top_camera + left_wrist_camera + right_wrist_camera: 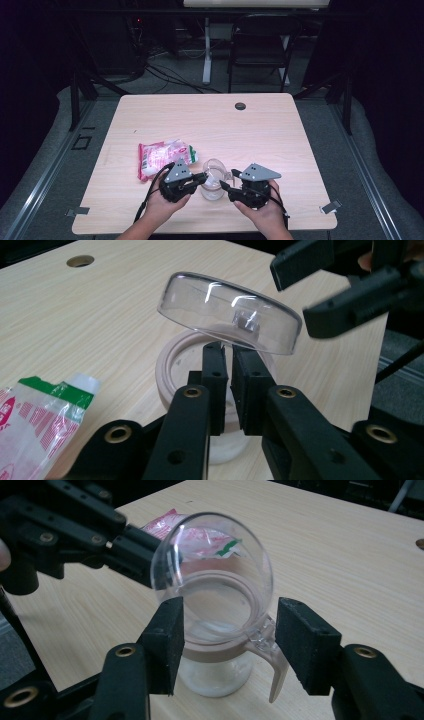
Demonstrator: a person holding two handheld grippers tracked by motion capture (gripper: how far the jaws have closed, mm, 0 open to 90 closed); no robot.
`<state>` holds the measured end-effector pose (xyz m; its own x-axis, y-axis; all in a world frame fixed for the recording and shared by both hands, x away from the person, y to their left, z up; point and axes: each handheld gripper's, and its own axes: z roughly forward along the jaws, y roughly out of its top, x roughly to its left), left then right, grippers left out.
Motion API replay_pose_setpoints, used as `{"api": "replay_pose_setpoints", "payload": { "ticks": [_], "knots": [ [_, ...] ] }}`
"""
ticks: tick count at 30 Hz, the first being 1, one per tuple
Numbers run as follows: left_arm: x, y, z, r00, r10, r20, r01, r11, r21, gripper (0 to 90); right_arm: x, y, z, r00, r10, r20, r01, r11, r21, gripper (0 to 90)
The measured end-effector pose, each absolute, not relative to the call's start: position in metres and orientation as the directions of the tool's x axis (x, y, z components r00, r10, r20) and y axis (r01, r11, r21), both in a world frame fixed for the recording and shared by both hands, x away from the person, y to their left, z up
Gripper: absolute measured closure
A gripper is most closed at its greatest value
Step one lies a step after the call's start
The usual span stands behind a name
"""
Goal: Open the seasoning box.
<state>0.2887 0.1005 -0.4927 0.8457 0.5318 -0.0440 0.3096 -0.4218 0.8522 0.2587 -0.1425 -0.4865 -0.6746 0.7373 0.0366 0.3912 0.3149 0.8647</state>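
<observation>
Clear lid (230,320) tipped over jar (215,645) | left gripper (227,390) pinches lid edge | right gripper (227,640) apart | table edge near

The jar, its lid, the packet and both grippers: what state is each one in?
Jar: upright on the table, open.
Clear lid: flipped up, tilted above the rim.
Packet: lying flat, crumpled.
Left gripper: nearly shut, at the lid's lower edge.
Right gripper: open, either side of the jar.
</observation>
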Motion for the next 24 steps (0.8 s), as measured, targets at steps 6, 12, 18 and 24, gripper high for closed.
{"api": "replay_pose_setpoints", "payload": {
  "ticks": [6, 12, 18, 24],
  "knots": [
    [0.291, 0.098, -0.489, 0.843, 0.532, -0.079, 0.319, -0.378, 0.869, 74.3, 0.254, -0.135, -0.491, -0.672, 0.741, -0.011, 0.369, 0.347, 0.862, 41.1],
    [0.29, 0.095, -0.489, 0.832, 0.552, -0.056, 0.306, -0.372, 0.876, 57.4, 0.254, -0.123, -0.497, -0.67, 0.738, -0.076, 0.332, 0.39, 0.859, 42.0],
    [0.294, 0.097, -0.495, 0.809, 0.587, -0.001, 0.287, -0.394, 0.873, 51.7, 0.254, -0.125, -0.498, -0.663, 0.746, -0.065, 0.327, 0.367, 0.871, 47.1],
    [0.301, 0.1, -0.504, 0.792, 0.611, 0.002, 0.322, -0.42, 0.849, 51.4, 0.254, -0.128, -0.498, -0.662, 0.748, -0.049, 0.331, 0.351, 0.876, 47.7]
  ]
}}
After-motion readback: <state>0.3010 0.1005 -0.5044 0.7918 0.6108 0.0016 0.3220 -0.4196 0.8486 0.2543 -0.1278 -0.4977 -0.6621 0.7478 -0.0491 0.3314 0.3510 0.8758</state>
